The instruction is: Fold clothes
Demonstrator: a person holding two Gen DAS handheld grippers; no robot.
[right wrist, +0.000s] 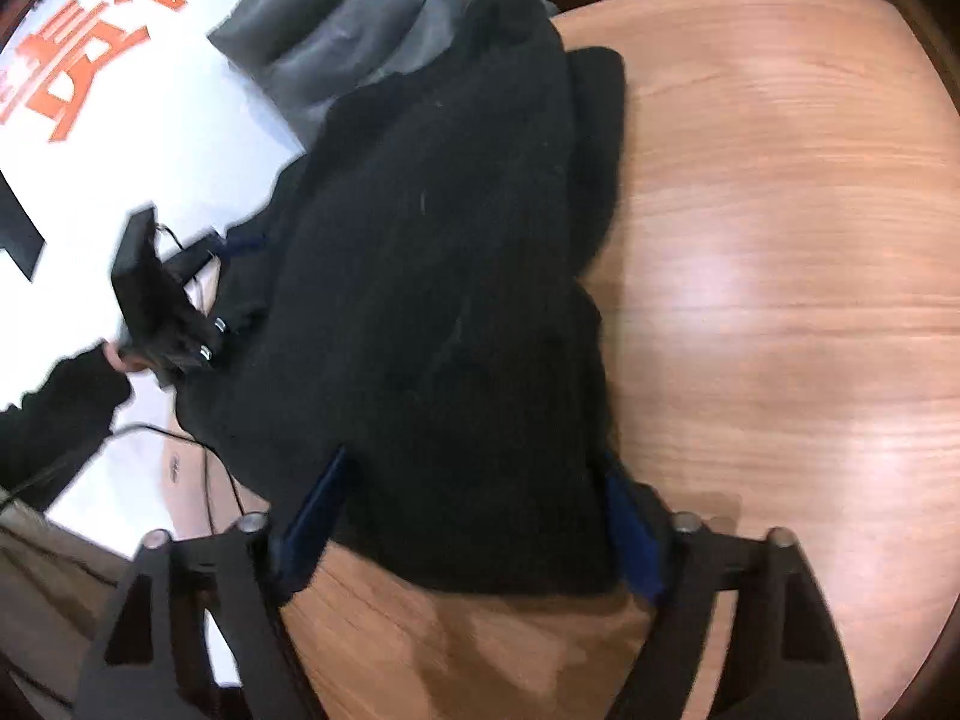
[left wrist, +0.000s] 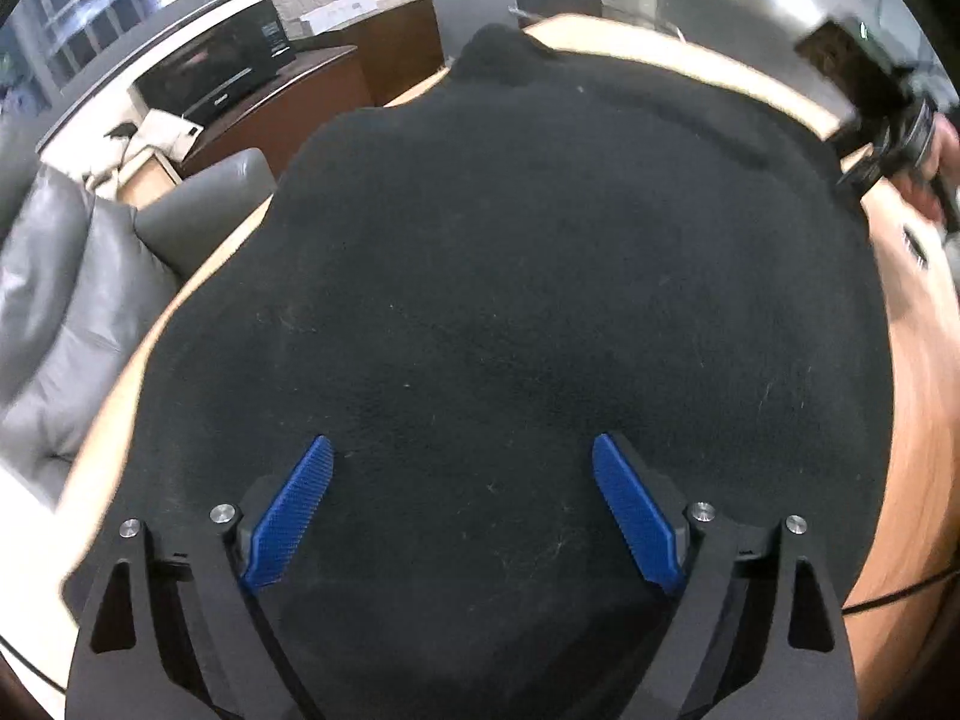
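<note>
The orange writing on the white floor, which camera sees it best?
The right wrist view. The orange writing fills its top left corner, big and bright, beside the grey sofa, though the picture's edge cuts it off. The left wrist view shows none of it: there the black garment on the wooden table fills most of the picture.
</note>
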